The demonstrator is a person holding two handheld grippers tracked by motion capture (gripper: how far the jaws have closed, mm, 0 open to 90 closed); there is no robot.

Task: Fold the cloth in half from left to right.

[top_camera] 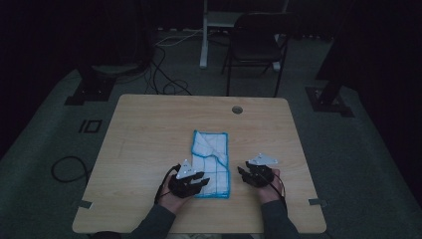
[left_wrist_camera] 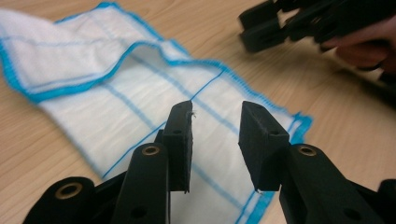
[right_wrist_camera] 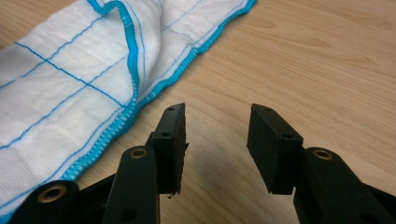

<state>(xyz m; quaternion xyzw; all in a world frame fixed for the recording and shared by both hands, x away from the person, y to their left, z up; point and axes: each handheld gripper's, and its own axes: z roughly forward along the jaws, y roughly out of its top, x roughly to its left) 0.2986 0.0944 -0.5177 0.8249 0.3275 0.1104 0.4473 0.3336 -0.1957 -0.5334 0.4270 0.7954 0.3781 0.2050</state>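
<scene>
One pale wooden table, dark chair beyond

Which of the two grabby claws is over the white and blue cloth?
The left gripper. Its open jaws hang over the near end of the cloth. The right gripper is beside the cloth, over the bare wooden table, jaws open too.
</scene>
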